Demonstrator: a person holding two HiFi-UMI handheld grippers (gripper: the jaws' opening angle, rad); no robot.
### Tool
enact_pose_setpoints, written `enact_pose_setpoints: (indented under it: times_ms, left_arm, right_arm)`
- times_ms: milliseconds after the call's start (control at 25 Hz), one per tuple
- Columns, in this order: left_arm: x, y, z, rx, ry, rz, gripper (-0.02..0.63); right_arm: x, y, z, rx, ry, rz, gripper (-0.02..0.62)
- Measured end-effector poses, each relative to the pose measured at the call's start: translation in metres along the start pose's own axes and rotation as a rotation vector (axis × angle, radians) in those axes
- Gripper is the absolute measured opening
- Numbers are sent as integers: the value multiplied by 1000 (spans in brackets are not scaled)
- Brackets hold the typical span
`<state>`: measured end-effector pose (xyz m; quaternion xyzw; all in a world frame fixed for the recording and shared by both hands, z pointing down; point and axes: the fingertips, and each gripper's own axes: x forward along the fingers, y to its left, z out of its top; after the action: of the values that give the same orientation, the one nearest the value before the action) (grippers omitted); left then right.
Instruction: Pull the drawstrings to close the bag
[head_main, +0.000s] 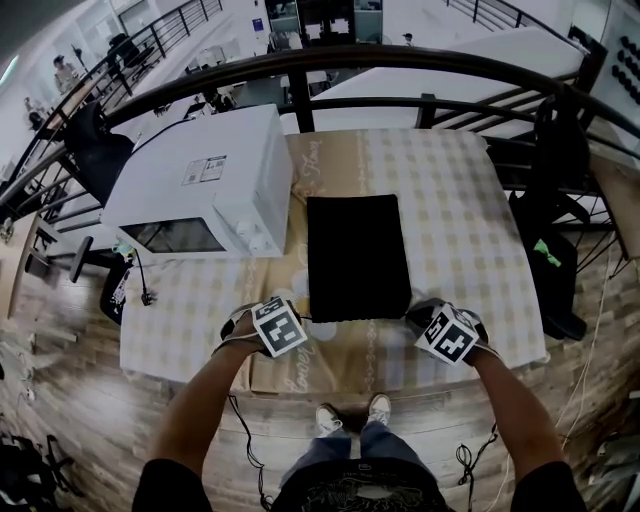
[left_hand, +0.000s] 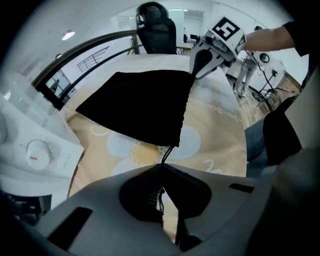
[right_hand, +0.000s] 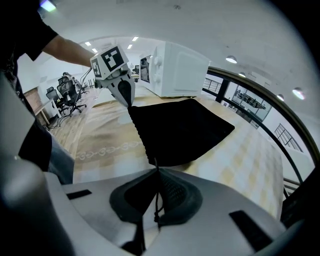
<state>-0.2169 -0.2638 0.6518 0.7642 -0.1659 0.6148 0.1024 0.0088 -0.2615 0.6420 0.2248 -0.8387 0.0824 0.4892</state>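
Observation:
A flat black drawstring bag (head_main: 357, 255) lies on the checked tablecloth (head_main: 455, 200), its gathered mouth edge toward me. My left gripper (head_main: 303, 322) sits at the bag's near left corner and my right gripper (head_main: 413, 313) at its near right corner. In the left gripper view the jaws (left_hand: 162, 165) are shut on a thin black drawstring (left_hand: 169, 153) that runs up to the bag (left_hand: 140, 102). In the right gripper view the jaws (right_hand: 156, 169) are likewise shut on the other drawstring (right_hand: 154, 162), just short of the bag (right_hand: 180, 130). Each gripper shows in the other's view, pointing at its corner.
A white microwave oven (head_main: 200, 185) stands on the table to the left of the bag. A dark metal railing (head_main: 300, 60) runs along the table's far side. The table's near edge (head_main: 330, 385) is just below the grippers, with the person's shoes (head_main: 352, 412) beneath.

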Motion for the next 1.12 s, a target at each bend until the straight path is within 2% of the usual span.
enact_pose_setpoints:
  times_ms: [80, 560, 1120]
  left_arm:
    - [-8, 5, 4, -51, -52, 26, 26]
    - [-80, 51, 35, -193, -278, 268, 26]
    - [-169, 80, 69, -272, -481, 457, 26]
  right_arm:
    - [-4, -4, 4, 8, -12, -17, 23]
    - [-57, -38, 52, 36, -146, -199, 21]
    - [-130, -80, 107, 71, -295, -389, 22]
